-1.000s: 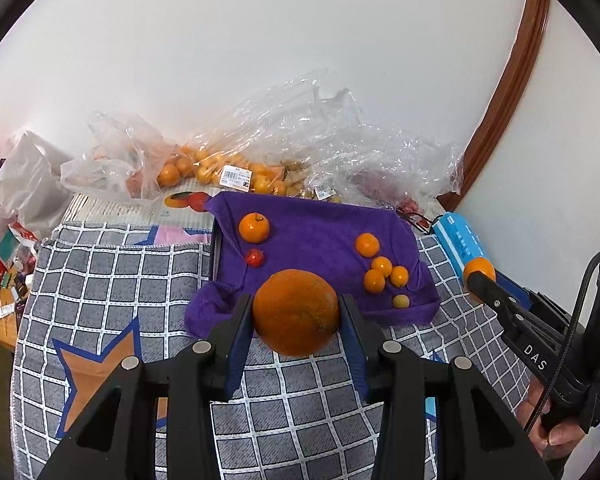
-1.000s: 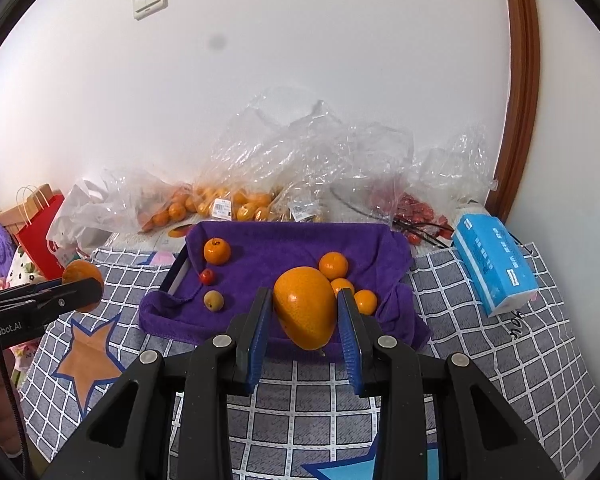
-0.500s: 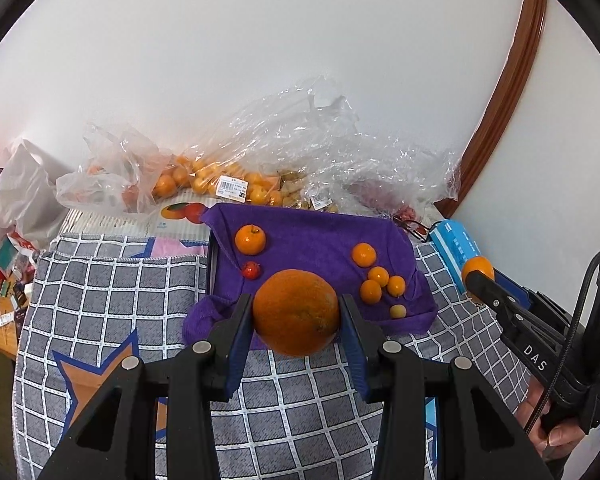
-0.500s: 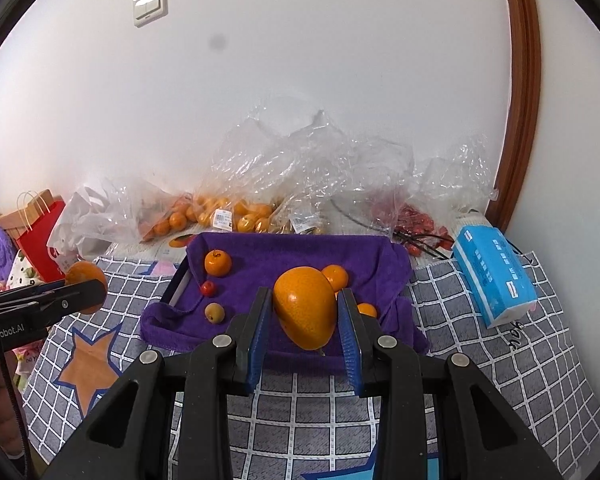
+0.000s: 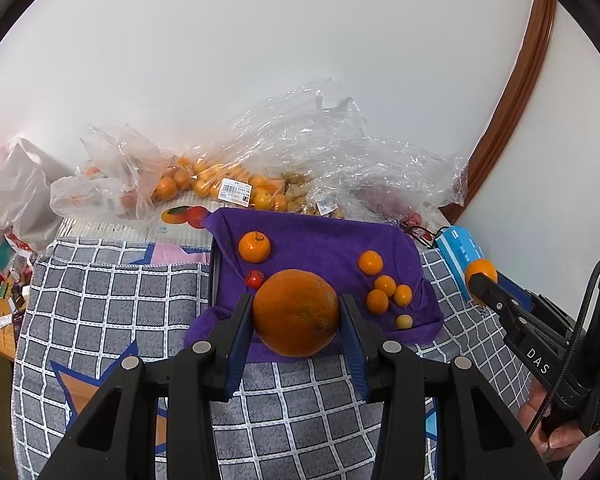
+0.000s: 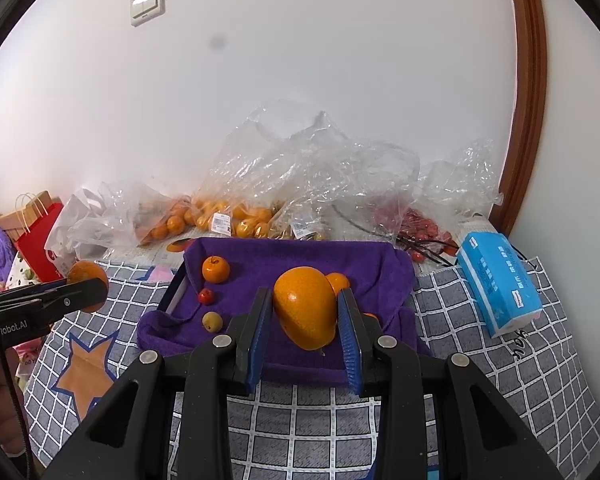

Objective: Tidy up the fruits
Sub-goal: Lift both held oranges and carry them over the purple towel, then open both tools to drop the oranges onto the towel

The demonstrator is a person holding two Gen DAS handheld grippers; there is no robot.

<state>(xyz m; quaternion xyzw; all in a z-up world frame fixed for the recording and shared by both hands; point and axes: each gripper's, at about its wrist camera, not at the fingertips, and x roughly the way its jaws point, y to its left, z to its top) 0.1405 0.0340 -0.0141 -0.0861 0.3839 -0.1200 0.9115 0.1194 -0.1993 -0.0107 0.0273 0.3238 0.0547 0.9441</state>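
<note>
Fruits sit scattered on a purple towel [image 5: 320, 248] draped over a dark tray on the counter [image 5: 112, 296], which wears a grey checked cloth. The left claw [image 5: 296, 322] is closed on a large round orange [image 5: 296, 312], both blue pads pressed to its sides, held above the towel's near edge. The right claw [image 6: 306, 318] grips a pear-shaped orange fruit [image 6: 306, 306] the same way, above the towel's near middle. On the towel lie a stemmed tangerine [image 5: 254, 247], a small red fruit [image 5: 255, 279], a cluster of small oranges [image 5: 384, 286] and a pale yellow one [image 5: 403, 321]. Clear plastic bags [image 6: 300, 184] of more fruit sit behind against the wall; a blue tissue pack [image 6: 498, 284] lies to the right.
</note>
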